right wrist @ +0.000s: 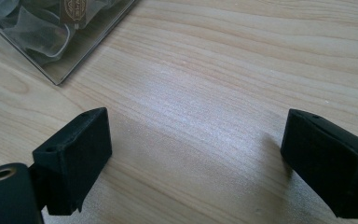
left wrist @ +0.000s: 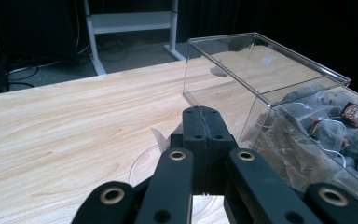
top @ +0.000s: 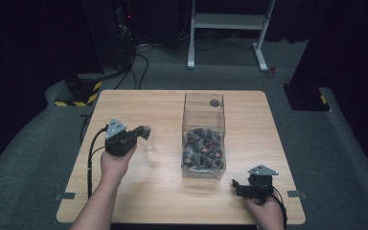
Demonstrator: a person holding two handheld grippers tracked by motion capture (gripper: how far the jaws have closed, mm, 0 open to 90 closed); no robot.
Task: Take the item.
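Note:
A clear plastic box (top: pixel 203 119) stands on the wooden table (top: pixel 139 103), right of centre. Several dark tea bags (top: pixel 203 146) fill its near half. In the left gripper view the box (left wrist: pixel 261 84) and tea bags (left wrist: pixel 335 130) lie to the right of the jaws. My left gripper (top: pixel 145 130) is left of the box, its jaws (left wrist: pixel 204 122) pressed shut together. A clear round cup (top: pixel 149 149) sits on the table just under them (left wrist: pixel 142 165). My right gripper (top: pixel 235 186) rests near the front edge and stands open (right wrist: pixel 196 154) over bare wood. The box corner (right wrist: pixel 74 42) lies off to its upper left.
A white desk frame (top: pixel 230 21) stands on the grey floor beyond the table. A yellow-and-black striped block (top: pixel 79 93) sits off the far left corner, with cables around it. A black base (top: pixel 306 98) sits off the far right corner.

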